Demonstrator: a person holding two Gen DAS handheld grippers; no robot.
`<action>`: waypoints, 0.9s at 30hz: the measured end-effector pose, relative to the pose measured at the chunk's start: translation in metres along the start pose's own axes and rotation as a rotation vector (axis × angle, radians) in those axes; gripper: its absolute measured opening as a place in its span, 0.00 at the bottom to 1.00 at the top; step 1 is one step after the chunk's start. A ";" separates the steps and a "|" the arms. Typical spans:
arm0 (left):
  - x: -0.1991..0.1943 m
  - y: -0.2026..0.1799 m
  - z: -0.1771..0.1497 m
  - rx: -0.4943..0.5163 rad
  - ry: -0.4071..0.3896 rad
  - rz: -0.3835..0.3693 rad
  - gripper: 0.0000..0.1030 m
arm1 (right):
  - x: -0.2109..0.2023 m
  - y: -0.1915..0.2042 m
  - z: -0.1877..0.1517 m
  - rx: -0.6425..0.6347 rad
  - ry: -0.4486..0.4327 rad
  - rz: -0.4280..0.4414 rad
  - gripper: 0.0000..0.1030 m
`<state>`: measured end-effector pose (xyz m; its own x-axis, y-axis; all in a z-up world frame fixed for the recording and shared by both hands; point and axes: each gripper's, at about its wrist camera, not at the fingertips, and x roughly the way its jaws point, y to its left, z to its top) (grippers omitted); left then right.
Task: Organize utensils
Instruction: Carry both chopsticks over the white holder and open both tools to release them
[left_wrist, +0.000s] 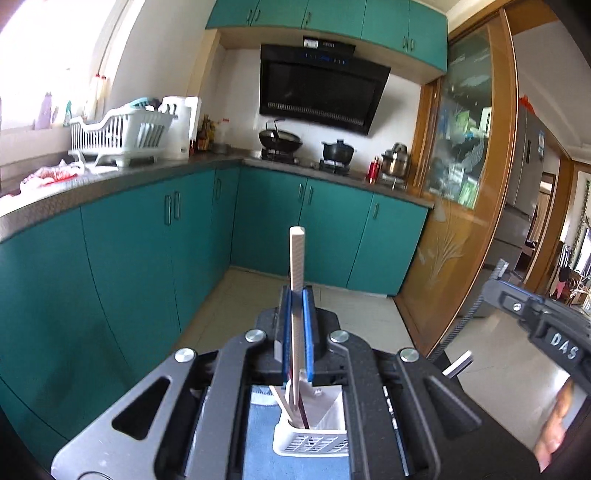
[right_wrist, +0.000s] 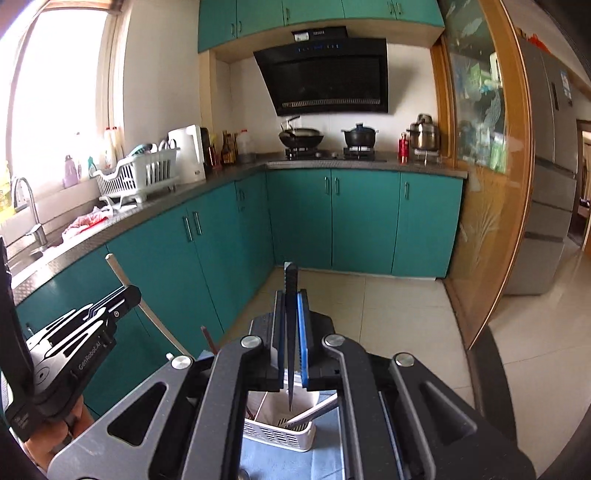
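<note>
Upright, each claw pinches 1 chopstick — white chopstick in left claw, black chopstick in right claw.

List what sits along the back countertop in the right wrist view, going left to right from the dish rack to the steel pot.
White plastic dish rack → white electric kettle → dark sauce bottles → black wok → black lidded pot → red bottle → shiny steel pot.

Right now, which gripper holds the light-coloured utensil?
The left gripper: it is shut on the pale flat stick. The right gripper is shut on a black one.
</note>
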<state>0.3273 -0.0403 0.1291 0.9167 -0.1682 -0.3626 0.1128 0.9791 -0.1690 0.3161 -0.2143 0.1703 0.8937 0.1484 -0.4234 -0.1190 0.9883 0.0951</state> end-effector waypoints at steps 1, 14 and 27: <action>0.006 -0.001 -0.007 0.010 0.012 0.005 0.06 | 0.005 0.000 -0.005 0.000 -0.003 0.006 0.07; 0.017 0.011 -0.040 0.011 0.078 0.009 0.11 | 0.028 -0.007 -0.064 0.014 0.080 0.008 0.18; -0.087 0.063 -0.116 -0.004 0.122 0.025 0.47 | -0.114 -0.037 -0.121 0.050 -0.037 0.096 0.45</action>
<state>0.2108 0.0227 0.0439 0.8657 -0.1565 -0.4755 0.0885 0.9828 -0.1624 0.1662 -0.2635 0.1060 0.8947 0.2401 -0.3767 -0.1841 0.9665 0.1790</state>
